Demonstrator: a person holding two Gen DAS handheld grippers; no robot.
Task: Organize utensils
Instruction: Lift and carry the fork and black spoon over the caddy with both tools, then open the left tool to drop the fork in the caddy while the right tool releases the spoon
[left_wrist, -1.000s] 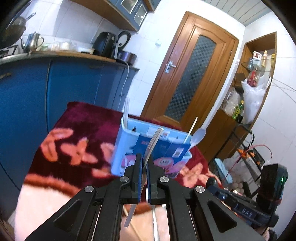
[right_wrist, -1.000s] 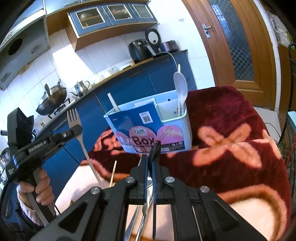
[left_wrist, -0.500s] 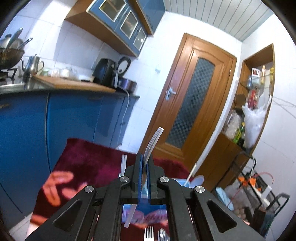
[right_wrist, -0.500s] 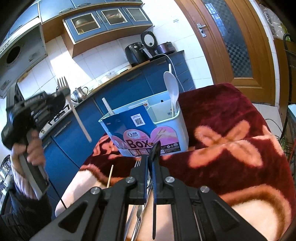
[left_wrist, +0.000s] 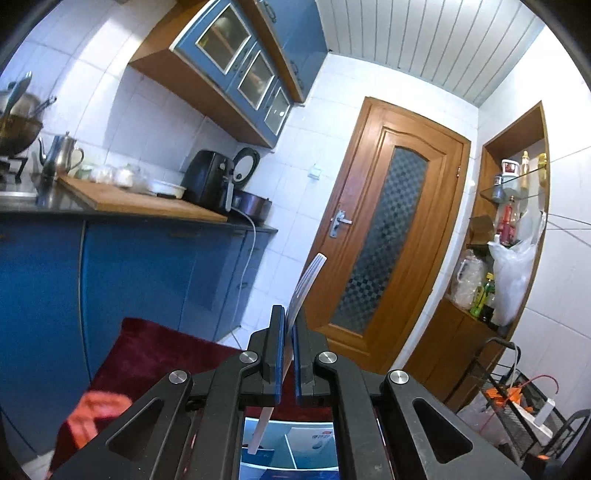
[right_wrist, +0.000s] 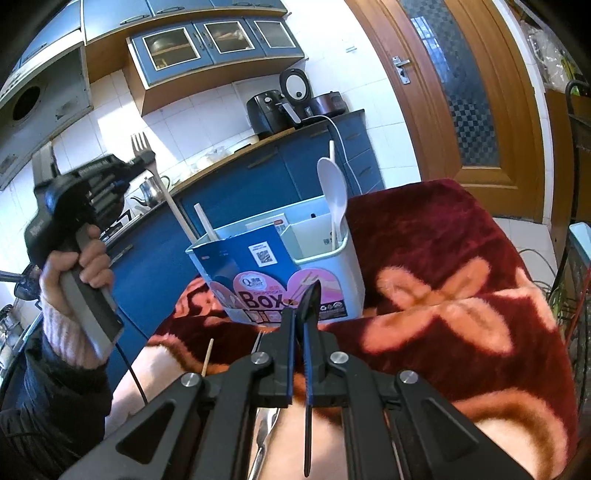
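My left gripper (left_wrist: 289, 317) is shut on a white plastic fork (left_wrist: 308, 275), tines up, handle hanging down over the white and blue utensil box (left_wrist: 291, 448) below. In the right wrist view a hand (right_wrist: 79, 266) holds that left gripper (right_wrist: 142, 160) high, and the fork (right_wrist: 173, 206) slants down to the box's (right_wrist: 280, 284) left rim. A white spoon (right_wrist: 332, 192) stands in its right compartment and a pale stick (right_wrist: 207, 223) in its left one. My right gripper (right_wrist: 301, 321) is shut on a thin black utensil (right_wrist: 307, 413), seen edge-on, low over the blanket before the box.
The box stands on a dark red blanket (right_wrist: 443, 258) with pink flowers. A wooden stick (right_wrist: 207, 356) and metal cutlery (right_wrist: 264, 435) lie on it under my right gripper. Blue kitchen cabinets (left_wrist: 140, 280) are behind, a wooden door (left_wrist: 388, 229) to the right.
My left gripper has risen with the fork and tipped upward; the box has dropped to the bottom edge of its view. The right gripper has stayed put with the black utensil.
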